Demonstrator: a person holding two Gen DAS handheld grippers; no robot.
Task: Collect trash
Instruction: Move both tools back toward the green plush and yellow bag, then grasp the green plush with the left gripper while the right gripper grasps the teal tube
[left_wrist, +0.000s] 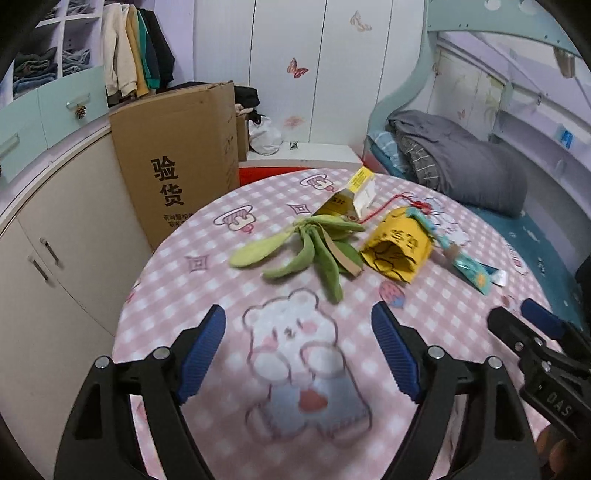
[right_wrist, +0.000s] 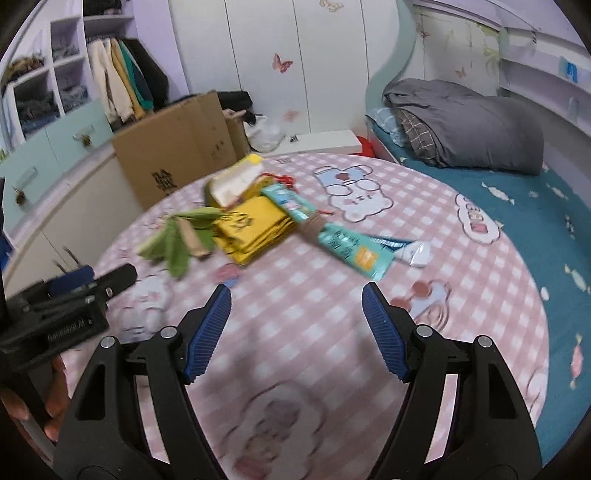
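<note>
While nearing the trash, both tongs spread and empty: left gripper, right gripper. Beyond, on pink blanket, green peel, yellow bag just right of it, teal wrapper farther right. Next: probably close on peel.

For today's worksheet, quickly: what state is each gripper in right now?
Left gripper: open, holding nothing, above the pink blanket.
Right gripper: open, holding nothing.
</note>
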